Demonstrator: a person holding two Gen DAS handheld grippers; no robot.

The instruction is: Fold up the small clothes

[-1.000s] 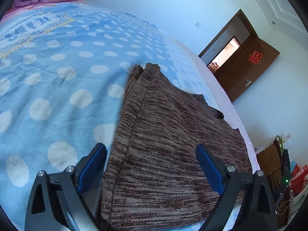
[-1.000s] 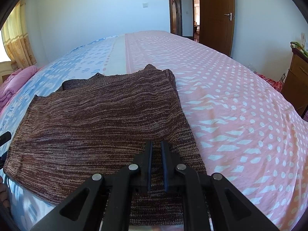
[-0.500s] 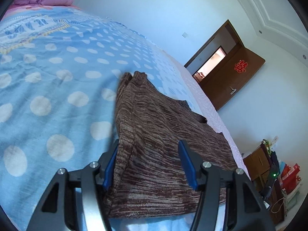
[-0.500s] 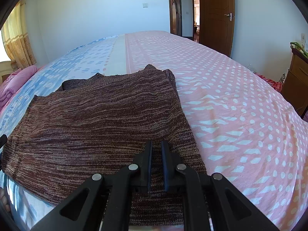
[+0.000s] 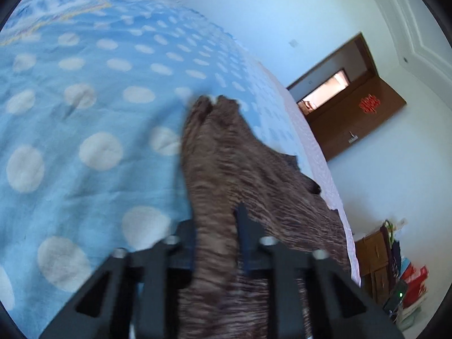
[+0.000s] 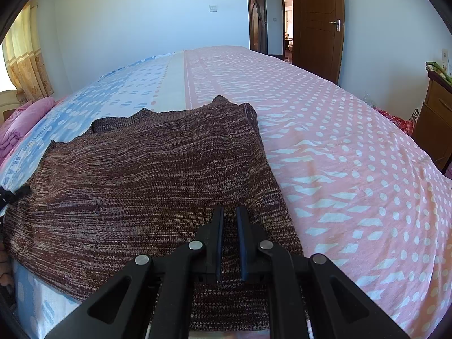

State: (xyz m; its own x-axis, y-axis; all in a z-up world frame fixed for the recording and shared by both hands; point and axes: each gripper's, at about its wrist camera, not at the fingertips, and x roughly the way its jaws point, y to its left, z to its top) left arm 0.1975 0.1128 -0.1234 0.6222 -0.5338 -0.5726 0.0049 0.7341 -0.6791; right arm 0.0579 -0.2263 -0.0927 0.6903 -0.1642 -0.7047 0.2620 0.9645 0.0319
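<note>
the brown marled knit top (image 6: 147, 175) is lying spread flat on the bed (image 6: 339, 141), straddling the blue dotted half and the pink dotted half of the bedspread; its yarn is streaking dark brown and tan in wavy bands, with a neckline notch and folded corners showing along the far edge; the near hem is hanging just over the bed's edge; the left tongs (image 5: 216, 243) have just been closing and are now pinching a raised ridge of the top's side edge between the blue pads, the fabric bunching up and blurring in the left wrist view; the right tongs (image 6: 229, 243) are sitting nearly closed over the near hem, only a thin slit showing between the pads, though whether cloth is caught in them i cannot tell; a pink quilt (image 6: 25, 118) is lying at the far left of the bed; a brown door (image 6: 317, 22) is standing behind.
</note>
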